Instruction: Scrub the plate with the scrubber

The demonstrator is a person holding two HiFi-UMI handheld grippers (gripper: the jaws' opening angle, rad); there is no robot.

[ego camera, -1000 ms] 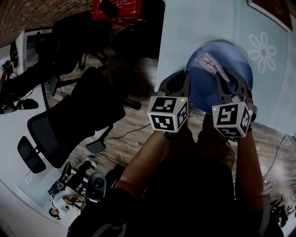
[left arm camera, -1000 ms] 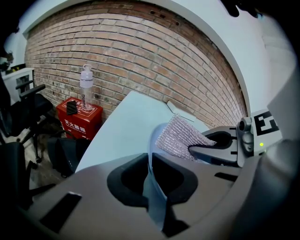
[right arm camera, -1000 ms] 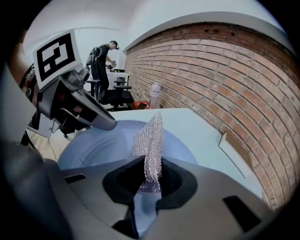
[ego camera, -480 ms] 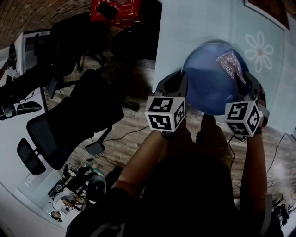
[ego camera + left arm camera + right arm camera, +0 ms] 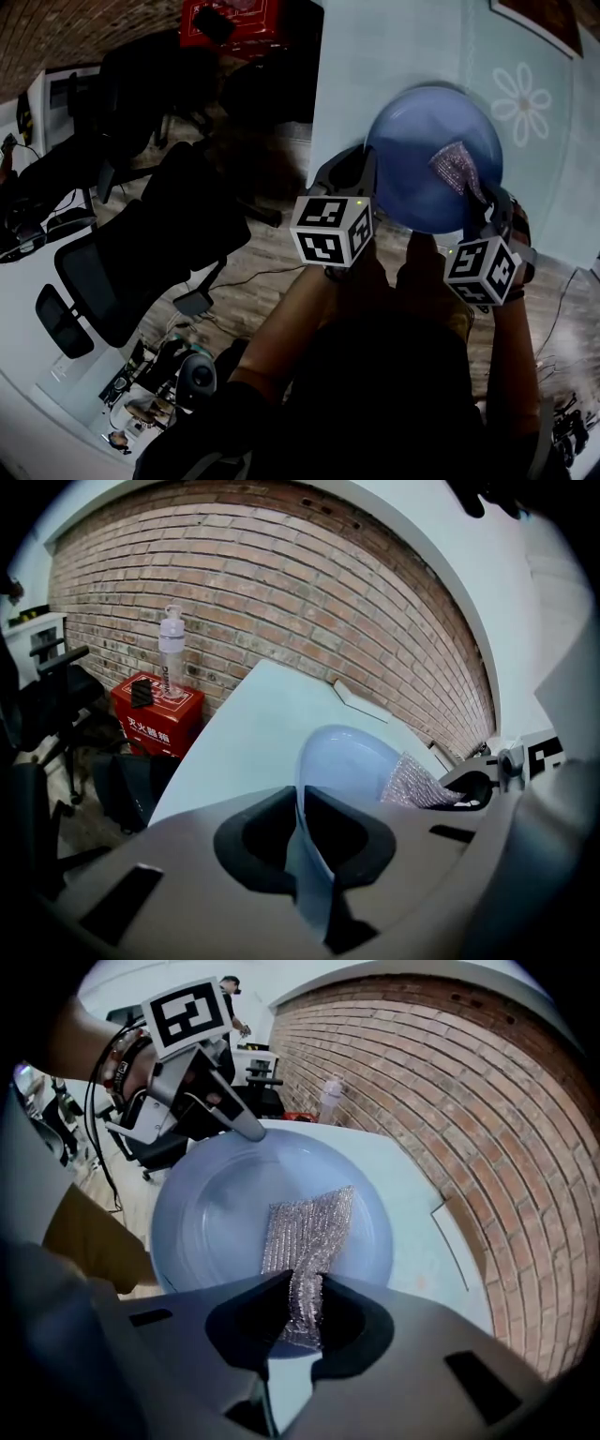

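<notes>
The pale tabletop (image 5: 403,47) carries the blue plate (image 5: 412,159) at its near-left corner. The left gripper (image 5: 305,822) pinches the plate's rim, while the right gripper (image 5: 302,1307) clamps one end of the silvery scrubber (image 5: 309,1227), which lies across the plate's face.

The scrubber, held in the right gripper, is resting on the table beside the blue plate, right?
Not quite. The scrubber, held in the right gripper, is resting on the blue plate itself, not on the table beside it; the right gripper view shows it across the plate's face.
</notes>
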